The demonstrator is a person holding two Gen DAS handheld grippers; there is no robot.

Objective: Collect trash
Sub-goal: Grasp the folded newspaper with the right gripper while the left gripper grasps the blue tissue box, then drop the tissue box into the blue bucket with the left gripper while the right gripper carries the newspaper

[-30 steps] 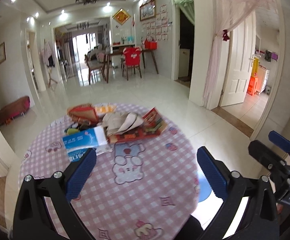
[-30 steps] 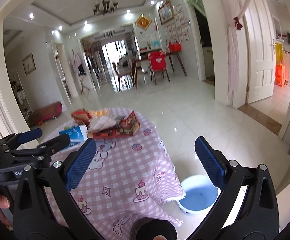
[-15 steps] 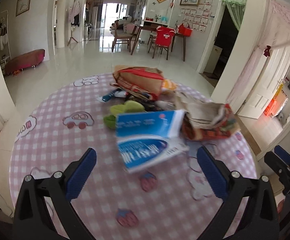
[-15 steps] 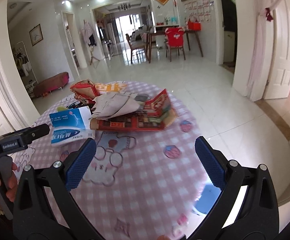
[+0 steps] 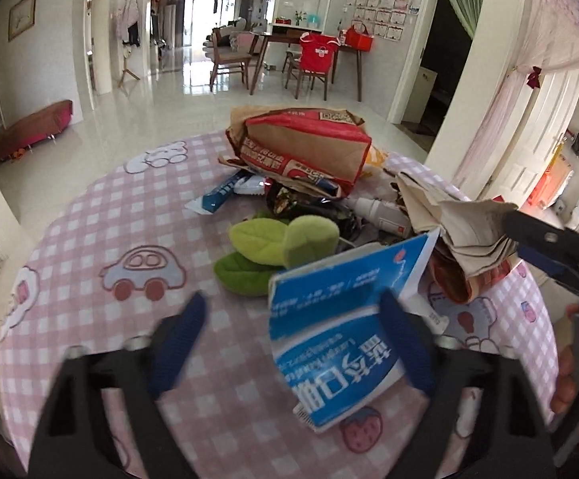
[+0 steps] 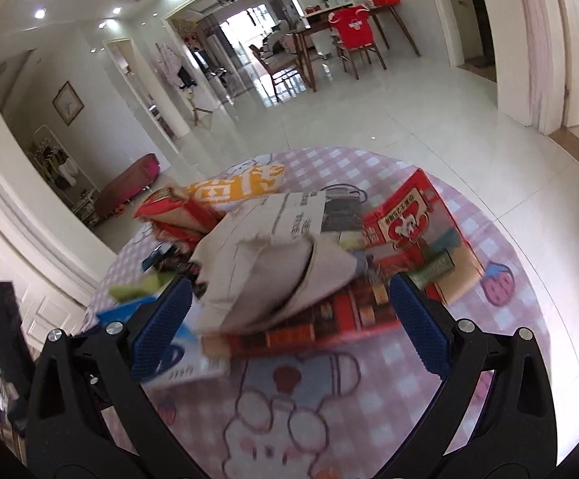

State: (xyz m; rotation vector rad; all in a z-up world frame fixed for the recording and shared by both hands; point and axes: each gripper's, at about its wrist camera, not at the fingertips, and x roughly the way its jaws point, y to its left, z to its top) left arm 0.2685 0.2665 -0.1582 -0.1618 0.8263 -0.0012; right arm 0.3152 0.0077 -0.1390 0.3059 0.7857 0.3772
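Both grippers tilt down over the table point(image 5: 89, 239), the left gripper point(image 5: 293, 343) closing its fingers around the blue box point(image 5: 329, 319) without gripping it yet, the right gripper point(image 6: 289, 319) wide open before the crumpled paper point(image 6: 265, 275).

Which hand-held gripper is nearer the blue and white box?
Left. The left hand-held gripper is closing with the blue and white box partly between its jaws; the right hand-held gripper faces the crumpled paper beside it.
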